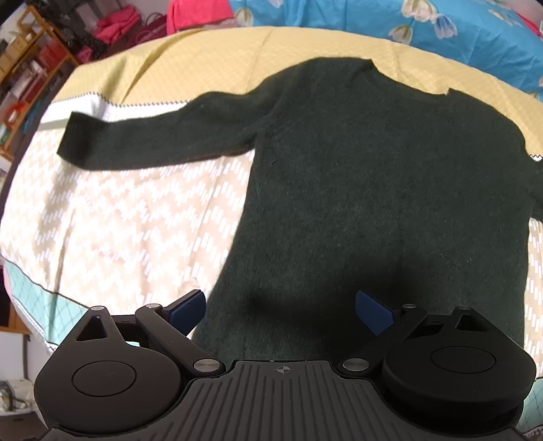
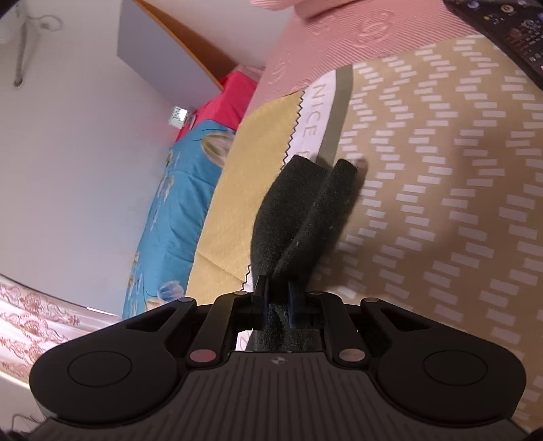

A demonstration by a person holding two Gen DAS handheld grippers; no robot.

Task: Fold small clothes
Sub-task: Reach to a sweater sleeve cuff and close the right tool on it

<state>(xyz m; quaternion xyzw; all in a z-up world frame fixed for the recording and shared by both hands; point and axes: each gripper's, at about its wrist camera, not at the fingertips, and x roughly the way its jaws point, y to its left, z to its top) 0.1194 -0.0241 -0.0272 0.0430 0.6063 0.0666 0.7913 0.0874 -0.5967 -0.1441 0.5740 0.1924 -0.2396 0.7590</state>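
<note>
A dark green knit sweater [image 1: 373, 190] lies flat on the bed, neck at the far side, its left sleeve [image 1: 135, 142] stretched out to the left. My left gripper [image 1: 281, 310] is open and empty, hovering over the sweater's lower hem. In the right wrist view my right gripper [image 2: 277, 298] is shut on the sweater's other sleeve [image 2: 305, 213], which is bunched lengthwise and lifted a little above the bedcover, its cuff pointing away from me.
The bedcover has a beige zigzag part [image 1: 118, 220], a yellow part [image 1: 190, 64] and a white strip with lettering [image 2: 312, 122]. A blue floral pillow [image 1: 441, 30] lies behind the sweater. A pink blanket [image 2: 356, 37] and a dark remote [image 2: 509, 30] lie beyond the sleeve. Shelves [image 1: 30, 68] stand left.
</note>
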